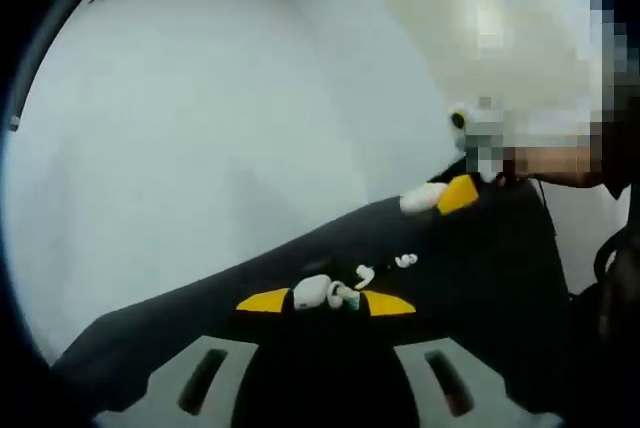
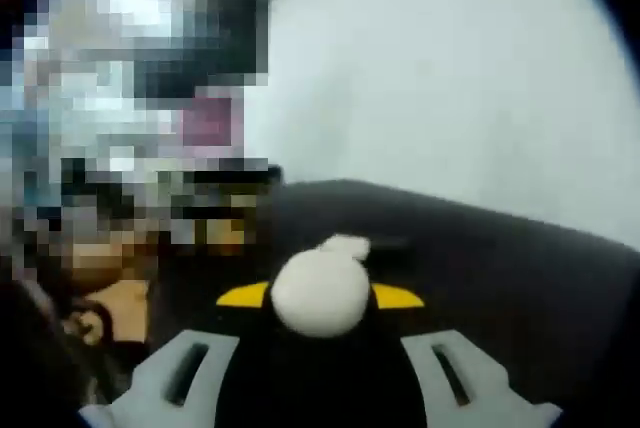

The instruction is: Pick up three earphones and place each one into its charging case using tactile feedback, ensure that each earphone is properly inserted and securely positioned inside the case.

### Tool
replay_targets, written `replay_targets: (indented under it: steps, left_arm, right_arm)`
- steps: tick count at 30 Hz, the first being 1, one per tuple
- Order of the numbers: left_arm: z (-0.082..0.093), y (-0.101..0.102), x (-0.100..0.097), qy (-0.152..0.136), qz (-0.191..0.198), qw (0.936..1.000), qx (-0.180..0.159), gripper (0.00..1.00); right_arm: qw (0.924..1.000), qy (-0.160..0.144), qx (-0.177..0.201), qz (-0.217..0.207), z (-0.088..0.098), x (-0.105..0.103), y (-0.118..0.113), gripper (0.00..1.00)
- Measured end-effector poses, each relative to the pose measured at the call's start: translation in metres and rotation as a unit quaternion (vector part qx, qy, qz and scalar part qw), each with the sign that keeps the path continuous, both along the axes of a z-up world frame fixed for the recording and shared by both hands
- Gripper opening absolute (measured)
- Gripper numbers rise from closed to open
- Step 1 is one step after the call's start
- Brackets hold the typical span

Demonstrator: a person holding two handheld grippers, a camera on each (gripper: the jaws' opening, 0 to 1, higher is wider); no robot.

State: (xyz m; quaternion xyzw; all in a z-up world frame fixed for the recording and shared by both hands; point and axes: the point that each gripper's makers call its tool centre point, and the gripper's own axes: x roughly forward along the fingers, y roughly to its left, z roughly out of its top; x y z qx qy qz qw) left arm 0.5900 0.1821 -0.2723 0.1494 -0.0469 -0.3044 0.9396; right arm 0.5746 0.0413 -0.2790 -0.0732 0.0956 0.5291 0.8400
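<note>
Clearly these pieces will handle light, hard and slick: smooth white plastic, rounded everywhere, likely to squirt out of a pinch if I squeeze off-centre. I judge the earbud best taken across its stem, and the case across its flat sides, with only light pressure.

In the left gripper view, my left gripper stands with its yellow tips apart, and between them sits a small white case with an earbud at its mouth; whether the tips touch it I cannot tell. Two more earbuds lie on the dark desk just beyond: one near the case, another a little farther on. All look glossy white, with short stems.

My right gripper shows further back, holding something white at its yellow tip. In the right gripper view, that right gripper is clamped on a rounded white case, blurred, with a small white lump at its top, held above the desk, well in from its far edge.
</note>
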Motion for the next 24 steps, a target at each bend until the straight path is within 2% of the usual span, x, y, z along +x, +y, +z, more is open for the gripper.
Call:
replay_targets:
  steps: [3, 5, 6, 7, 8, 9, 10, 14, 18, 21, 24]
  left_arm:
    - [-0.001, 0.000, 0.001, 0.006, 0.003, 1.0000, -0.003, 0.24]
    - [-0.002, 0.001, 0.002, 0.010, 0.005, 0.9999, -0.001, 0.24]
    - [-0.003, 0.001, 0.002, 0.010, 0.005, 0.9999, 0.004, 0.24]
    - [-0.004, 0.000, 0.002, 0.009, 0.005, 0.9999, 0.006, 0.24]
    - [-0.004, 0.000, 0.002, 0.010, 0.004, 0.9999, 0.006, 0.24]
    - [-0.005, 0.000, 0.002, 0.012, 0.004, 0.9999, 0.006, 0.24]
    - [-0.005, 0.001, 0.002, 0.013, 0.005, 0.9999, 0.007, 0.24]
    - [-0.005, 0.002, 0.002, 0.010, 0.007, 0.9999, 0.008, 0.24]
    - [-0.007, 0.001, 0.003, 0.009, 0.008, 0.9997, 0.021, 0.24]
    - [-0.006, 0.001, 0.002, 0.007, 0.004, 0.9998, 0.019, 0.24]
    - [-0.006, 0.002, 0.002, 0.008, 0.004, 0.9998, 0.016, 0.24]
  right_arm:
    - [0.9995, 0.022, -0.023, -0.001, -0.026, -0.017, 0.003, 0.38]
    - [0.9989, 0.016, -0.041, -0.015, -0.037, -0.018, 0.005, 0.38]
    - [0.9979, 0.005, -0.054, -0.035, -0.040, -0.015, 0.003, 0.38]
    - [0.9947, -0.011, -0.072, -0.072, -0.042, -0.006, -0.002, 0.39]
    - [0.9905, -0.042, -0.091, -0.094, -0.041, -0.001, -0.007, 0.39]
    - [0.9910, -0.063, -0.083, -0.084, -0.035, -0.003, -0.003, 0.39]
    - [0.9903, -0.058, -0.090, -0.088, -0.038, -0.005, -0.004, 0.40]
    - [0.9932, -0.008, -0.062, -0.098, -0.041, -0.014, -0.021, 0.44]
    - [0.9936, -0.001, -0.055, -0.099, -0.041, -0.023, -0.030, 0.43]
    - [0.9940, -0.014, -0.069, -0.084, -0.041, -0.029, -0.026, 0.36]
    - [0.9931, -0.032, -0.078, -0.082, -0.040, -0.030, -0.018, 0.35]
